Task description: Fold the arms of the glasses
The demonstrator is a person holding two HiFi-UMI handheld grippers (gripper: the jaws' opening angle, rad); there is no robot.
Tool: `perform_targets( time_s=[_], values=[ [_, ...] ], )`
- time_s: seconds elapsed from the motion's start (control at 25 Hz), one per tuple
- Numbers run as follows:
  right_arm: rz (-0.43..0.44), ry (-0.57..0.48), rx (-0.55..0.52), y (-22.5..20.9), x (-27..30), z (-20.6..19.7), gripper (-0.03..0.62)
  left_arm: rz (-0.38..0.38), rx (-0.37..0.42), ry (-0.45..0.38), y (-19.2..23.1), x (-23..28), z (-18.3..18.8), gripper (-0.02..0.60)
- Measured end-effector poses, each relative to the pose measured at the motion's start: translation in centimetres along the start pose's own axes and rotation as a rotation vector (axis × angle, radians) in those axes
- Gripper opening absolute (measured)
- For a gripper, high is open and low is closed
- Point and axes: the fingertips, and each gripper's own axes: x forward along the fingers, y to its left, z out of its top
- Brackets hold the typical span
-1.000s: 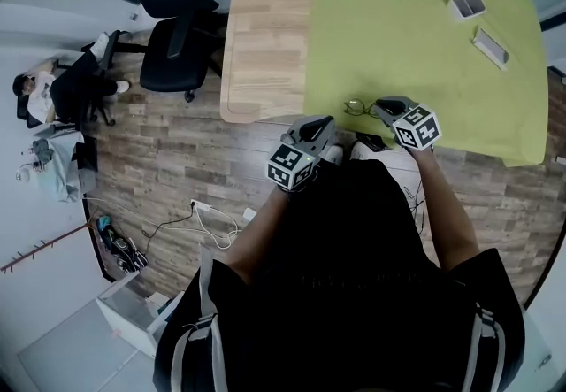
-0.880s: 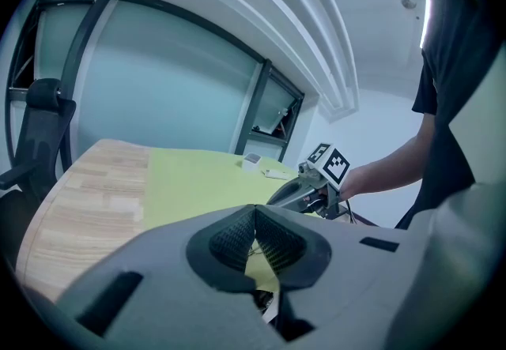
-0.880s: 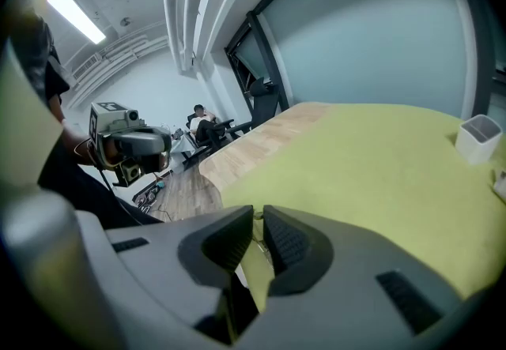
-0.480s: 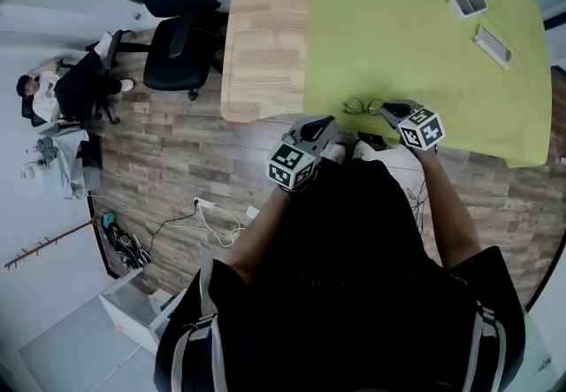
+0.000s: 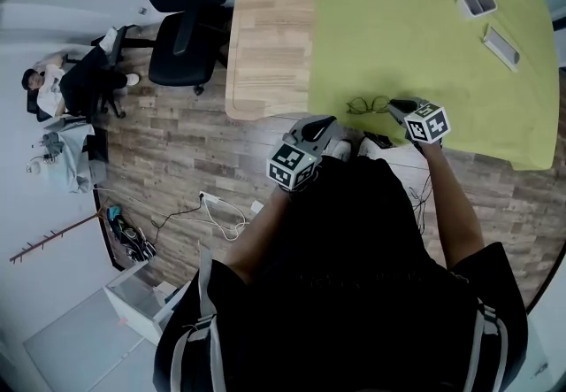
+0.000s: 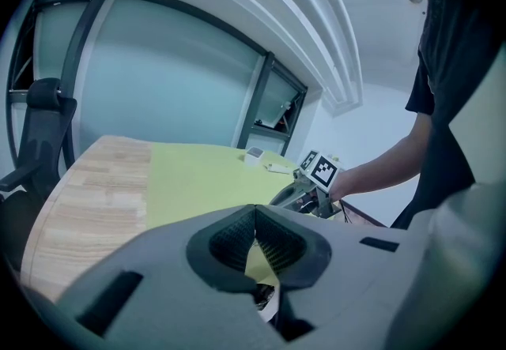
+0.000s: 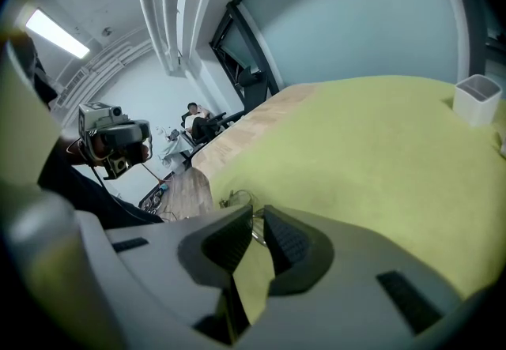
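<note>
Green-covered bench [image 5: 424, 36] carried glasses [image 5: 367, 104] near its edge; right gripper [image 5: 395, 105] fingers pinched one arm (apparently for folding); left gripper [image 5: 322, 123] fingers pressed together, idle.

Glasses [image 7: 238, 200] mostly hidden behind right gripper [image 7: 258, 211] jaws.

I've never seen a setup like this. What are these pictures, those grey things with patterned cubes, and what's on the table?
A person holds two grey grippers, each carrying a marker cube. One picture comes from a camera on the person's head, looking down; the other two from cameras on the grippers. On the wooden table lies a yellow-green cloth with wire-framed glasses, a small white box and a flat pale object. The left gripper is shut and empty; the right gripper seems closed on a thin part of the glasses.
</note>
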Motion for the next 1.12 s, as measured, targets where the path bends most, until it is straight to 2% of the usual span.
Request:
perform_targets(
  time_s=[1.0,1.12],
  values=[
    [0.056,0.147,0.041,-2.8,4.4,-0.7,0.055,0.035,-0.060,0.028,1.8,0.8,-0.4,0.018],
    [0.053,0.172,0.020,-3.0,4.8,-0.7,0.055,0.039,-0.060,0.020,1.8,0.7,-0.1,0.018]
  ],
)
